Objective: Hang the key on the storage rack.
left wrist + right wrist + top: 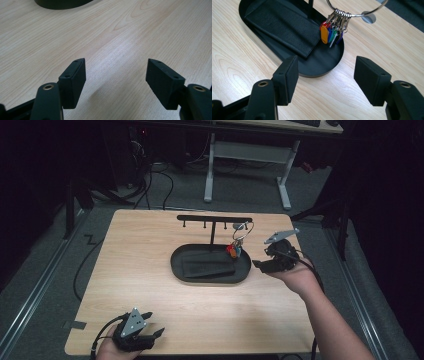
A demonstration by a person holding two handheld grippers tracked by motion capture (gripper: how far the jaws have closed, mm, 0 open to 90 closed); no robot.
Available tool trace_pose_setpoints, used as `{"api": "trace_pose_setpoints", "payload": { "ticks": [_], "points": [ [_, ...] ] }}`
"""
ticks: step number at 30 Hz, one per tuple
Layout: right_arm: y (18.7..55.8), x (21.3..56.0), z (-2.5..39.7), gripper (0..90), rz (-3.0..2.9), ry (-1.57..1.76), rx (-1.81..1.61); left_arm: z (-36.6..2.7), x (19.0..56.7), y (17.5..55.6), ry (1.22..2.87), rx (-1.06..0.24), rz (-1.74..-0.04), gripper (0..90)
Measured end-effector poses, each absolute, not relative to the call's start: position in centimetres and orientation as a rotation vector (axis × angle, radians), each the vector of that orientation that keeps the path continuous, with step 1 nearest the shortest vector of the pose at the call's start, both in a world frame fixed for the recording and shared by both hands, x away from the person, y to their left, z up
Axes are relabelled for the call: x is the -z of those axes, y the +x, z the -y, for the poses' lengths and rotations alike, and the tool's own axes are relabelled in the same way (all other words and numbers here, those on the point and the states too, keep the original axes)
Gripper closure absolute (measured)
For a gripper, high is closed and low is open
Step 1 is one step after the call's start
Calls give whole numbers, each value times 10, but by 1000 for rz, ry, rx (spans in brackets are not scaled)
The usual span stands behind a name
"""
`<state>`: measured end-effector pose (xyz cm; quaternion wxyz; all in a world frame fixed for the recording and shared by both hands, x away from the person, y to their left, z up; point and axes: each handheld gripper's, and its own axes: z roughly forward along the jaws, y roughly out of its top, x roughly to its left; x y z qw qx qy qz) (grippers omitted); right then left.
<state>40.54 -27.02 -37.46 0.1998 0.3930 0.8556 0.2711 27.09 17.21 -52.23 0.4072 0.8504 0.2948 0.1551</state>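
Keys (pixel 331 32) hang on a ring just ahead of the right gripper (pixel 325 77), jaws apart, empty.

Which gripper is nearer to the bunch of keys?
Right. The right gripper sits just beside the keys hanging over the tray, jaws open. The left gripper is far off at the table's near edge.

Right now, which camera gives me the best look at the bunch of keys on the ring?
The right gripper view: the keys hang close up from the metal ring, above the right end of the black tray, with the coloured tags easy to tell apart. The high view shows them small, hanging from the rack. The left gripper view catches just the tray's edge.
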Motion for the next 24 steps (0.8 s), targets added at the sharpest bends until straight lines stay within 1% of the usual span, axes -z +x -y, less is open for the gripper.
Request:
{"api": "trace_pose_setpoints", "payload": {
  "ticks": [6, 10, 14, 16, 17, 19, 20, 24],
  "points": [
    [376, 407, 283, 348, -2334, 1141, -907, -172, 523, 271, 2145, -382, -740, 334],
    [351, 434, 291, 347, -2275, 1192, -990, -172, 524, 271, 2145, -379, -743, 335],
    [324, 467, 301, 325, -2148, 1246, -1084, -171, 525, 272, 2148, -377, -739, 340],
    [301, 492, 309, 350, -1971, 1247, -1151, -170, 525, 272, 2152, -379, -738, 340],
    [293, 502, 311, 400, -1938, 1235, -1146, -170, 525, 272, 2153, -378, -738, 340],
    [292, 512, 314, 309, -2063, 1312, -1078, -168, 524, 272, 2150, -377, -730, 340],
    [290, 515, 316, 344, -2052, 1309, -1084, -168, 525, 272, 2154, -378, -726, 340],
    [292, 515, 319, 335, -2034, 1341, -1088, -165, 526, 274, 2157, -374, -734, 340]
  ]
}}
